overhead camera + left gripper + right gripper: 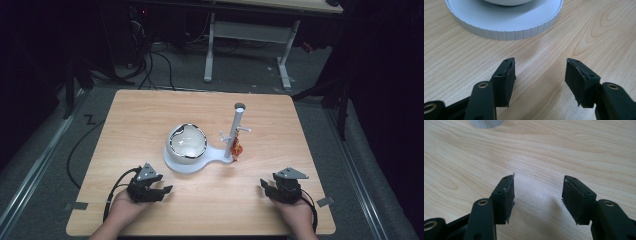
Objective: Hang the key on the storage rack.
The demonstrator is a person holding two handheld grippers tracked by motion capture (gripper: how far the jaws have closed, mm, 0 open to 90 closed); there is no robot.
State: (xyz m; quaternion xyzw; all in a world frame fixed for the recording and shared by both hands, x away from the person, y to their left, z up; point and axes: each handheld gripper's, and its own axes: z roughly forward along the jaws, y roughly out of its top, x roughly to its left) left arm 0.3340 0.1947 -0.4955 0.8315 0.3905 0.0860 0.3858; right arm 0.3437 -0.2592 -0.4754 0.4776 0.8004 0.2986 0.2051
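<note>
- A white stand (187, 162) — round ribbed base bearing a pale bowl (186, 142), with an upright post (235, 132) — sits ahead of both grippers, nearer the left gripper (162, 192).
- Left gripper gapes, empty; right gripper (265, 189) likewise.
- The high view shows something orange, perhaps a trinket (237, 148), on the post.

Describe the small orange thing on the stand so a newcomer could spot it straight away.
Start at the wooden table and find the white stand in its middle, whose round base carries a bowl. Follow the base's narrow arm right to the upright white post with side pegs. The orange-red trinket hangs low beside that post, the only coloured item on the all-white stand.
</note>
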